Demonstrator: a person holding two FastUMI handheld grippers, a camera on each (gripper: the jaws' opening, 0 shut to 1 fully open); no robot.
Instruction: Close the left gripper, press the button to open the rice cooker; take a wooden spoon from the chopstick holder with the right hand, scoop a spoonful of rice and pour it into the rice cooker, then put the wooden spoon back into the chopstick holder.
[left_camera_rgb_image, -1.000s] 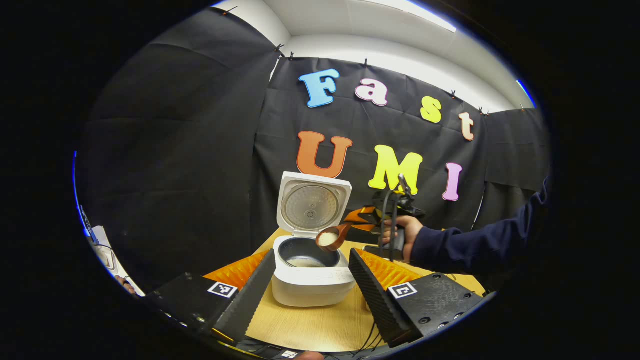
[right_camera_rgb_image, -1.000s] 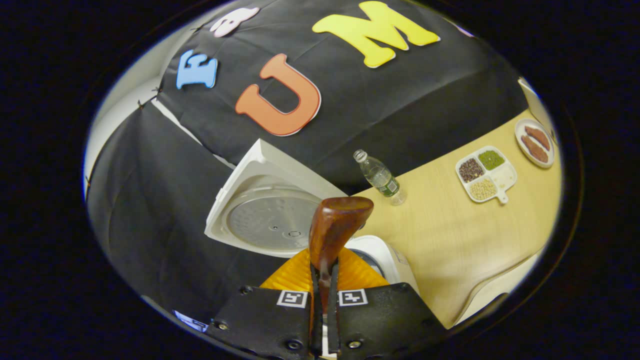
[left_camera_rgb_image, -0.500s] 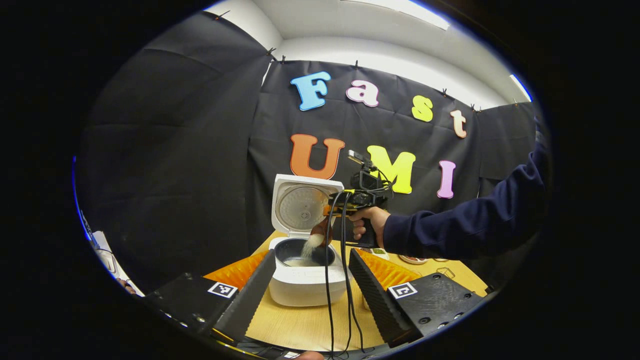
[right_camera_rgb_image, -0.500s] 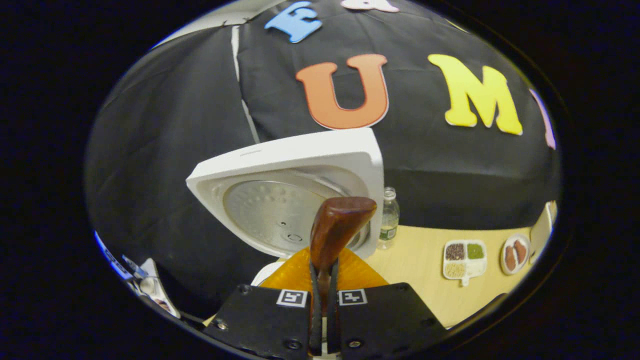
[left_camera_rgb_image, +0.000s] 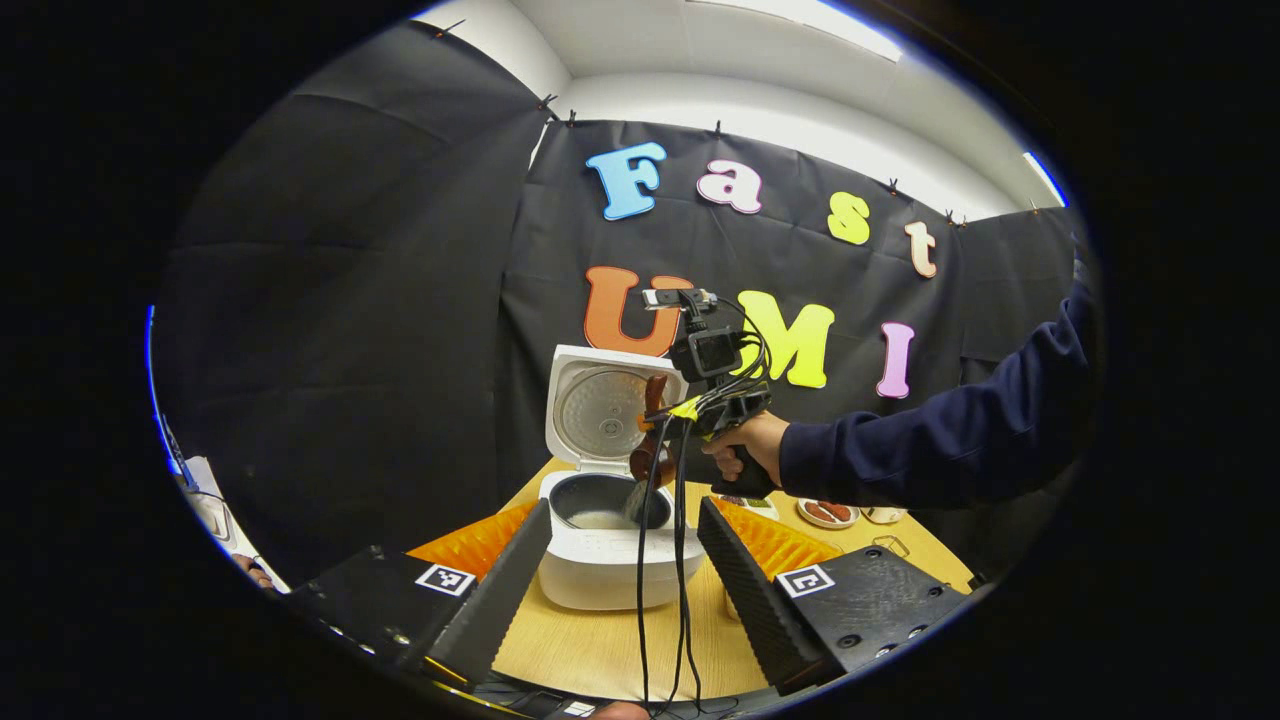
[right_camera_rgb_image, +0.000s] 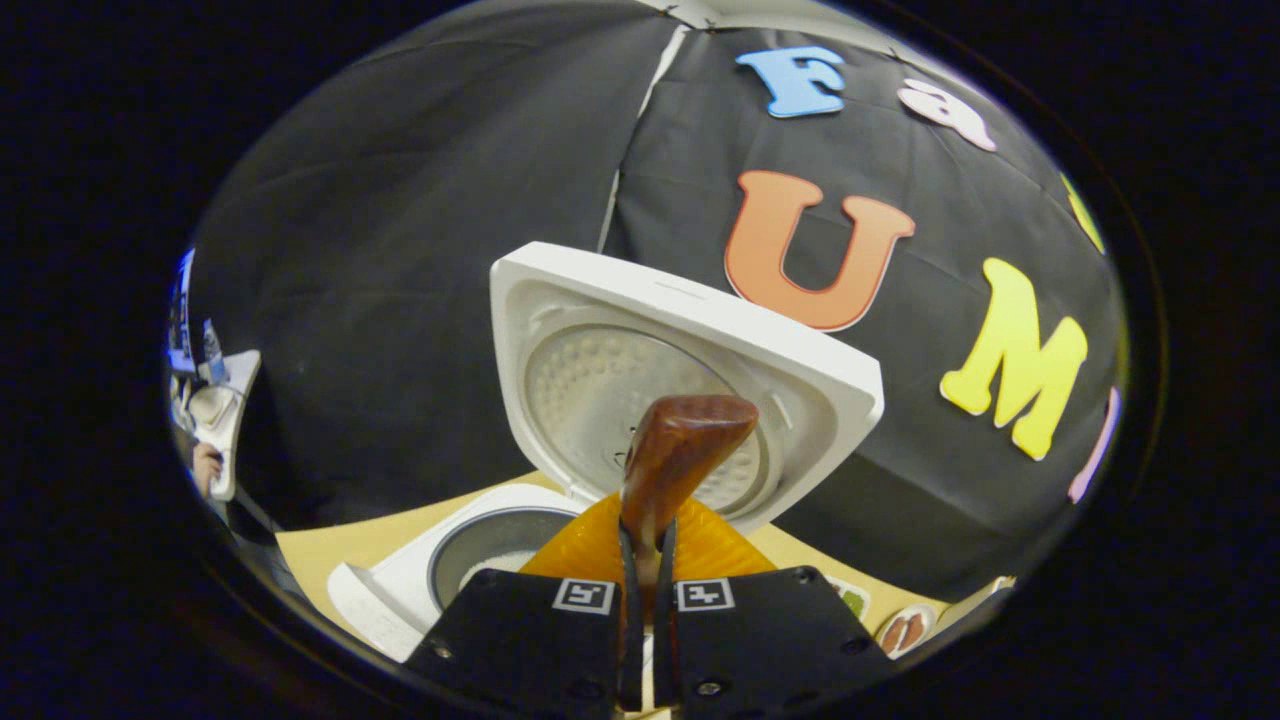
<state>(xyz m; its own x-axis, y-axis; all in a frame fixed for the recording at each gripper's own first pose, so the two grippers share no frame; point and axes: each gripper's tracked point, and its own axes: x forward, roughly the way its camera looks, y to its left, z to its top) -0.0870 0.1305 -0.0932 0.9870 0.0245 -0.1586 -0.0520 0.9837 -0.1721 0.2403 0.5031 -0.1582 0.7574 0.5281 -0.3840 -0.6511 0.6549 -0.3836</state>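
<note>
We are tipping rice from the spoon (right_camera_rgb_image: 672, 455), pinched in our right gripper (right_camera_rgb_image: 645, 560), into the open cooker (left_camera_rgb_image: 605, 545); left fingers (left_camera_rgb_image: 510, 585) spread. Next, return it to the holder.

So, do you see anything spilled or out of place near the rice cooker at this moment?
Nothing stands out. The rice cooker stands upright with its lid open, and the right gripper holds the wooden spoon tipped over the pot. No rice shows on the table around the cooker.
</note>
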